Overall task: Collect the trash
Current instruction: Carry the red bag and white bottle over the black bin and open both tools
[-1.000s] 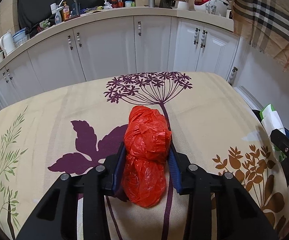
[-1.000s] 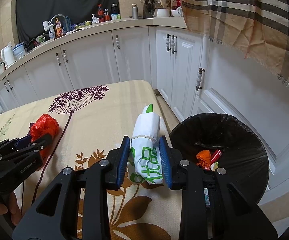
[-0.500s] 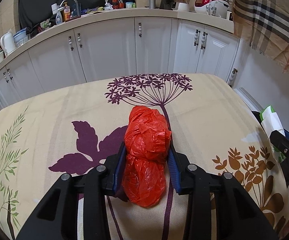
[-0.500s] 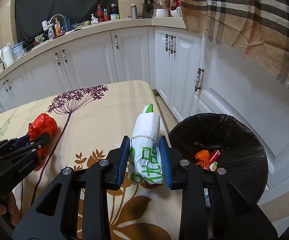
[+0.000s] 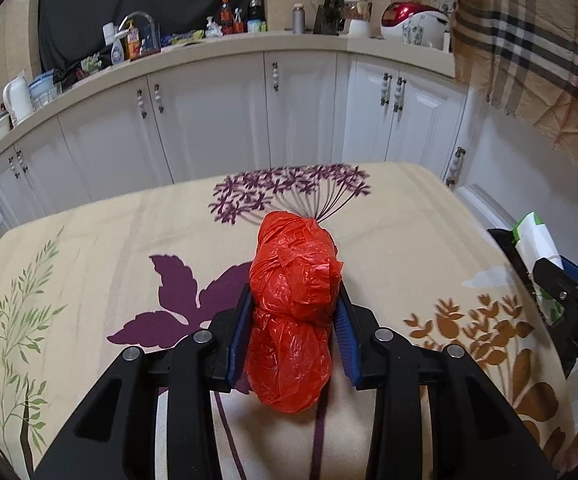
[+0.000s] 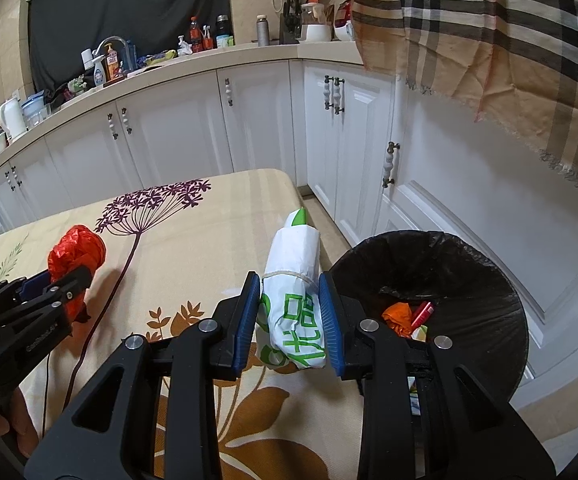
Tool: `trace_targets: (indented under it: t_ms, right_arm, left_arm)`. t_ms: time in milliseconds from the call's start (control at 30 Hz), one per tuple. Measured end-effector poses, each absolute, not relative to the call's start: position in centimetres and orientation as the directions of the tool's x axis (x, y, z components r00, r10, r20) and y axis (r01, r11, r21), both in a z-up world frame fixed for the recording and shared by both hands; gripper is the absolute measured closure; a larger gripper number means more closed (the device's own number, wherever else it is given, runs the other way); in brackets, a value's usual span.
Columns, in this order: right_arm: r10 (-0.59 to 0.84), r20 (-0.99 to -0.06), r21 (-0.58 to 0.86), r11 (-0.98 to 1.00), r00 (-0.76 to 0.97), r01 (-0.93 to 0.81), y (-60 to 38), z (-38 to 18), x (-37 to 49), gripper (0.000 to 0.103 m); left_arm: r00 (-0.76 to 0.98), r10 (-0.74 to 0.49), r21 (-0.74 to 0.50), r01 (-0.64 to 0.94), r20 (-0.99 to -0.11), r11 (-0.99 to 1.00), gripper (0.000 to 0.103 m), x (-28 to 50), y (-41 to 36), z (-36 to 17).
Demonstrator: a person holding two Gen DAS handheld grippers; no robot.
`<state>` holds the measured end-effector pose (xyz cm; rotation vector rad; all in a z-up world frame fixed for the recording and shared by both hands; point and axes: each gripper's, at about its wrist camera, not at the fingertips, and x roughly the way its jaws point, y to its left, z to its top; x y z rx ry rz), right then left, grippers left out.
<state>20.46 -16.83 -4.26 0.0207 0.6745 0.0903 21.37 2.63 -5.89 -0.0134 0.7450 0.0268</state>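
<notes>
Left wrist view: the left gripper (image 5: 295,332) is clamped on a crumpled red plastic bag (image 5: 294,280) at frame centre, over the floral tablecloth (image 5: 89,264); the right gripper is cut off at the right edge.

Right wrist view: the right gripper (image 6: 289,312) pinches a white-and-green bag bundle (image 6: 295,280), its printing partly hidden. At lower right, the black-lined bin (image 6: 469,264) holds orange and red scraps, hard to identify.

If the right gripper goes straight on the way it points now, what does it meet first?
Probably the tablecloth near the table's far right edge. The right gripper, shut on the white bag, points down over that corner; the bin lies to its right. Depth is unclear.
</notes>
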Motion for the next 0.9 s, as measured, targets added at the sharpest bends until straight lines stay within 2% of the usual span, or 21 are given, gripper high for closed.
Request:
trace_targets:
  t_ms: [467,900]
  right_arm:
    - [0.038,-0.593,0.047,0.999,0.804,-0.013,-20.4,-2.9,17.9,0.074]
    - [-0.038,-0.581,0.051,0.995,0.813,0.083,-25.7,-2.6,14.9,0.074]
  left_arm:
    - [0.787,-0.065,-0.012,0.073,-0.614,0.997,0.065,18.2,-1.7,-3.1]
    - [0.792,-0.154,-0.004,0.188,-0.59,0.982,0.065,15.9,-7.6,-2.1]
